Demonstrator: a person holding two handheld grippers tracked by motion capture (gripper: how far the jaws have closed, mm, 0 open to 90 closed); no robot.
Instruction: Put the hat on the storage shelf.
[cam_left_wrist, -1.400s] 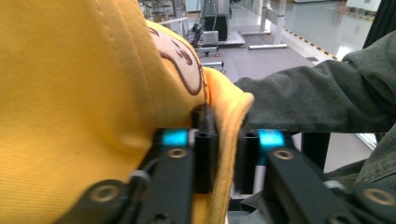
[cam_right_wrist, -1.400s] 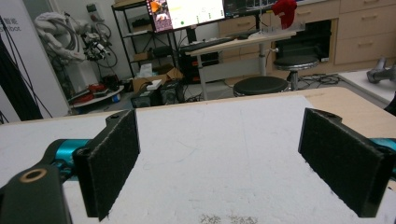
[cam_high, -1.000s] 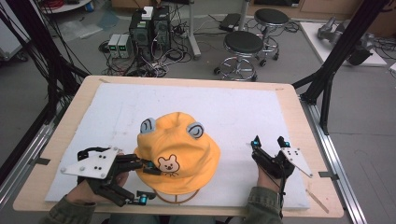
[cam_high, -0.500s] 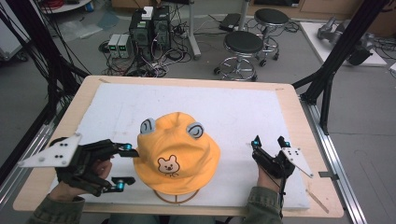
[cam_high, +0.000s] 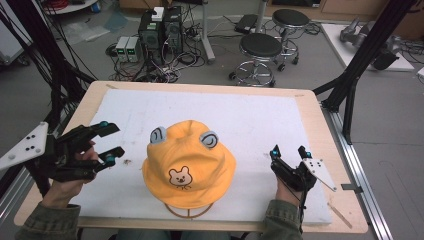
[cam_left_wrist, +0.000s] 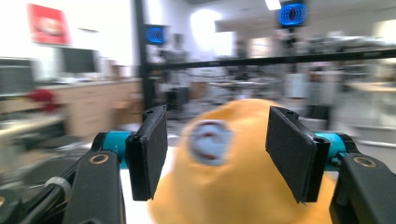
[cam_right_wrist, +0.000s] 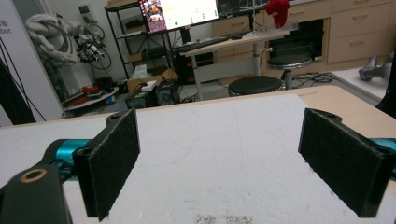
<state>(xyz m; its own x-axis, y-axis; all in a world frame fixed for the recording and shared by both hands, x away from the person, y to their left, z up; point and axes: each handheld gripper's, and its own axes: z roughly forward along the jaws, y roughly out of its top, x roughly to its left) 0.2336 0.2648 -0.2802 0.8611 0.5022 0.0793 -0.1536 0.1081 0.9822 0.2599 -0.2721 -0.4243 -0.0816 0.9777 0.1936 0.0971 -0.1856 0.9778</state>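
An orange bucket hat (cam_high: 189, 160) with two grey-blue ears and a small bear face sits on a wire stand (cam_high: 189, 212) near the table's front middle. My left gripper (cam_high: 107, 141) hovers open to the hat's left, apart from it, its jaws pointing right. The left gripper view looks between its pads (cam_left_wrist: 149, 149) at the blurred hat (cam_left_wrist: 233, 172) and one ear. My right gripper (cam_high: 290, 151) rests open on the white mat right of the hat, with nothing between its pads (cam_right_wrist: 112, 165).
A white mat (cam_high: 260, 117) covers most of the wooden table (cam_high: 327, 150). Black frame posts stand at both sides. Stools (cam_high: 260, 50) and computer boxes (cam_high: 160, 27) sit on the floor beyond the far edge.
My left gripper has let go of the hat's left brim and pulled away to the left, rising and opening. The hat and the right gripper have stayed put.
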